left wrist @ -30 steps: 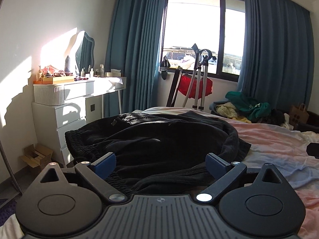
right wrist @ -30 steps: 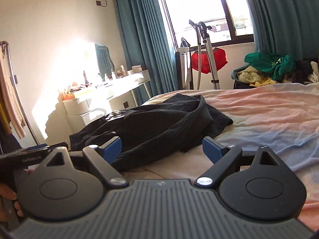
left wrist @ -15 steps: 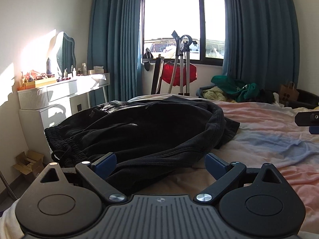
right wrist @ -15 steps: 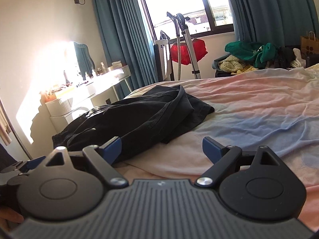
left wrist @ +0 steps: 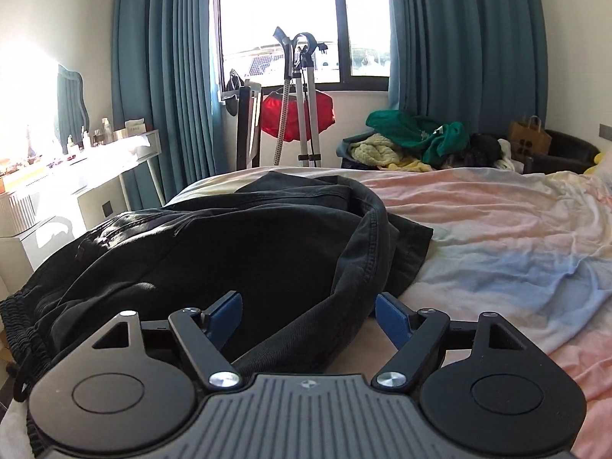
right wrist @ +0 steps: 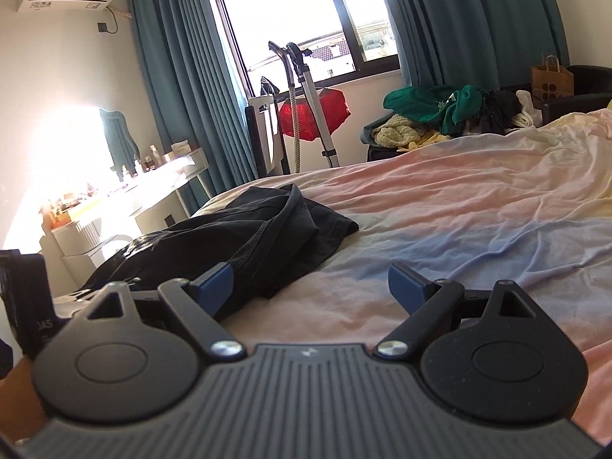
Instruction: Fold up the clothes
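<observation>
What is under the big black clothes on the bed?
The black garment lies crumpled on the pastel bedsheet, which shows all around it. Whatever sits beneath its folds is covered, so nothing else can be seen.

Trousers lie on bed, left-centre of frame. Dresser at left edge, beside the bed. Clothes pile behind bed, upper right. Steamer stand before window, upper centre.

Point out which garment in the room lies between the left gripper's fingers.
The black garment spread on the bed; the left gripper is closing around its fold. The green, yellow and red ones lie beyond the bed.
</observation>
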The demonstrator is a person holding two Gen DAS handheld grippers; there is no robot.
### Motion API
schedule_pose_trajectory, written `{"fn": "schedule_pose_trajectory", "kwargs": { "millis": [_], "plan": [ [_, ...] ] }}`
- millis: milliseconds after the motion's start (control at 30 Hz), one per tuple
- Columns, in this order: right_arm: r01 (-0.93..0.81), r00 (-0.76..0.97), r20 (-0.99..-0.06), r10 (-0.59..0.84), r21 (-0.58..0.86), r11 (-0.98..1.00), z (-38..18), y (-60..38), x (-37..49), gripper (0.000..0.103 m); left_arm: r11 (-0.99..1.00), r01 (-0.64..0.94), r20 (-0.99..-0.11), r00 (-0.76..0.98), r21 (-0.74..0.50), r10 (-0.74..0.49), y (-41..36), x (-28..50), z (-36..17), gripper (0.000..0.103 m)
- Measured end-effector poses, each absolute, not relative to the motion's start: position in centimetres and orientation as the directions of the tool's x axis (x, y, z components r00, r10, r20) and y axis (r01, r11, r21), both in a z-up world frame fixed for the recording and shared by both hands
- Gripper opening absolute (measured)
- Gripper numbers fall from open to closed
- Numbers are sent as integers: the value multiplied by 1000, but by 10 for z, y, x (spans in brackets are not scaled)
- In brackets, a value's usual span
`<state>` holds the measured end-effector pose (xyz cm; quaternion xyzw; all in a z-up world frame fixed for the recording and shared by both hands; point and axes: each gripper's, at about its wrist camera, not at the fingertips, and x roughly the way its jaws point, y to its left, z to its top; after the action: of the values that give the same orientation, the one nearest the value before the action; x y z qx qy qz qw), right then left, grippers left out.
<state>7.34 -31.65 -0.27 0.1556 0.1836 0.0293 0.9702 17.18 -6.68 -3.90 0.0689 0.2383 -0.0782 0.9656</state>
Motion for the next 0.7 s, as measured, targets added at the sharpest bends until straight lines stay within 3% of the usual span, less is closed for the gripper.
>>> {"fn": "schedule_pose_trajectory", "kwargs": {
  "millis": [133, 267, 400, 500, 633, 700],
  "plan": [
    [75, 927, -368, 74, 374, 924, -13, -342, 86, 90, 969, 204, -476, 872, 140, -115, -112, 236, -46, 71],
    [154, 918, -395, 35, 437, 886, -29, -364, 101, 90, 978, 193, -514, 848, 74, -128, -138, 288, -61, 70],
    [212, 919, -394, -16, 459, 863, -43, -377, 115, 90, 971, 194, -524, 847, 138, -95, -170, 340, -78, 62],
    [228, 921, -389, -32, 469, 854, -54, -384, 128, 90, 965, 179, -547, 836, 191, -46, -189, 377, -88, 43],
    [244, 911, -412, -25, 487, 838, -70, -388, 148, 90, 963, 152, -589, 808, 222, 8, -202, 400, -93, 5],
    [244, 903, -430, -6, 502, 830, -77, -388, 156, 90, 958, 179, -555, 831, 223, -26, -205, 387, -83, 4]
  ]
}}
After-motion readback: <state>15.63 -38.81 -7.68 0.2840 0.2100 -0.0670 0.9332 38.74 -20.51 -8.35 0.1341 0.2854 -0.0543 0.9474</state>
